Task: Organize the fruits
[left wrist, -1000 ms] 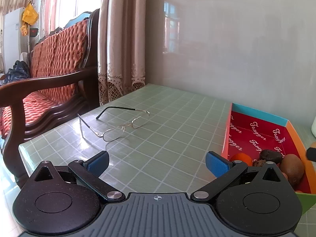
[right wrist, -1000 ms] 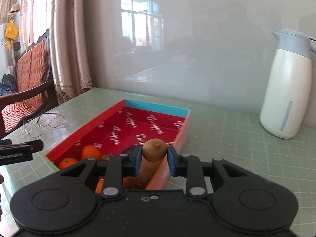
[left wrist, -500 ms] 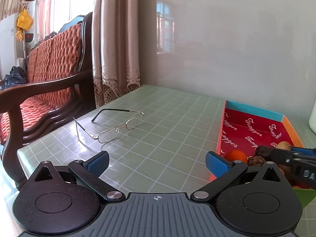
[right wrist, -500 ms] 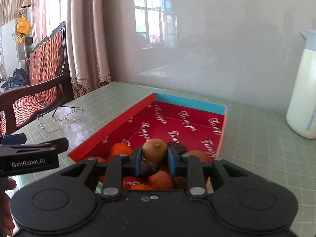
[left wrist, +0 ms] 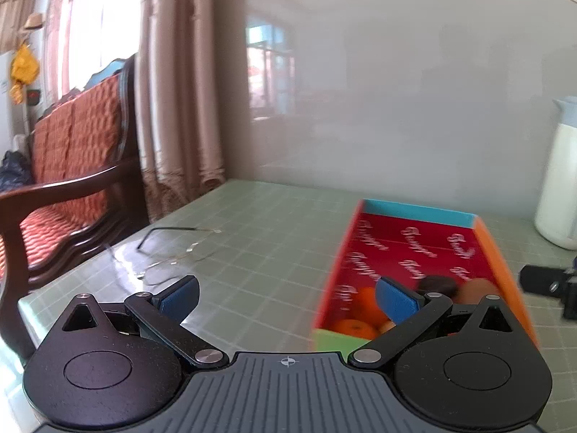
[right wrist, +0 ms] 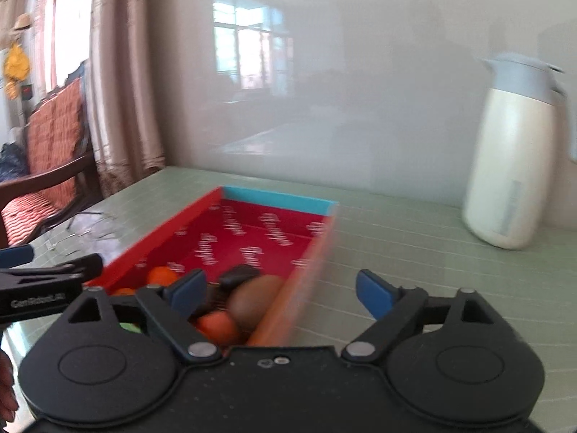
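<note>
Now we are at the release step: our right claw (right wrist: 277, 294) is opening with nothing between its blue pads, the brown fruit (right wrist: 254, 303) lying in the red tray (right wrist: 164, 231) at its 11 o'clock. The left claw (left wrist: 288, 294) hangs spread and empty over the tabletop (left wrist: 259, 238). Next we likely seek another loose fruit; none shows here.

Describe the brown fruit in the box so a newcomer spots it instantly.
Start at the long red box on the green tiled table. At its near end, against the orange wall, lies the kiwi. It is the only dull brown oval among bright tangerines and a dark, nearly black fruit.
</note>
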`<state>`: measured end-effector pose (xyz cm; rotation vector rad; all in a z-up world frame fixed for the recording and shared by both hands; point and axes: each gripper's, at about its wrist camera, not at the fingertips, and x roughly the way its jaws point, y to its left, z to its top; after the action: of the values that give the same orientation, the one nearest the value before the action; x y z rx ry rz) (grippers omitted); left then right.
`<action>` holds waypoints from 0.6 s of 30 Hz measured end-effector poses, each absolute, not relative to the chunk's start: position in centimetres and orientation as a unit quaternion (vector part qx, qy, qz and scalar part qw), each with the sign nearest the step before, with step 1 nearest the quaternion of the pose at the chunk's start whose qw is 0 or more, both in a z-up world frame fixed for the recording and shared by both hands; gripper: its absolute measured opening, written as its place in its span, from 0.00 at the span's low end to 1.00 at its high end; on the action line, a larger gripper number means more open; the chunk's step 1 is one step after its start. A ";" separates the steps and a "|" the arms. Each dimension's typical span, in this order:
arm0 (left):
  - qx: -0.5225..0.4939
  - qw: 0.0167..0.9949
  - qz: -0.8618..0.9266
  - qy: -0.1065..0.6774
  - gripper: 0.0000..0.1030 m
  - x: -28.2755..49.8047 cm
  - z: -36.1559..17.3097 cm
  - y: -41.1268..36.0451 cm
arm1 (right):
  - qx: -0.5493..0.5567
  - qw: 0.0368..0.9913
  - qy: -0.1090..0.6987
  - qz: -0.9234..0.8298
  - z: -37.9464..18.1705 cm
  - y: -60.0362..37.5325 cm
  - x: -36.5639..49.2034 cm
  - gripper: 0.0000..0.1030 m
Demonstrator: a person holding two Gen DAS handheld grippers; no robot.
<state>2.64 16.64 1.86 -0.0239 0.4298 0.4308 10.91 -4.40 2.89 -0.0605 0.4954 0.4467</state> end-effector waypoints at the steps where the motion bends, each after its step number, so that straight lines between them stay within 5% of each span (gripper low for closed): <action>1: -0.010 0.955 0.208 0.213 1.00 2.8 1.9 16.1 | -0.026 0.947 0.241 0.209 3.1 -5.5 10.9 0.94; 18: 0.033 0.977 0.117 0.174 1.00 -3.4 3.8 4.5 | -0.013 0.966 0.233 0.112 3.2 -18.0 3.7 0.99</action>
<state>-3.44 4.46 3.84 0.0669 0.3511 0.2356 3.73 -17.98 3.18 -0.0272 0.4717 0.2258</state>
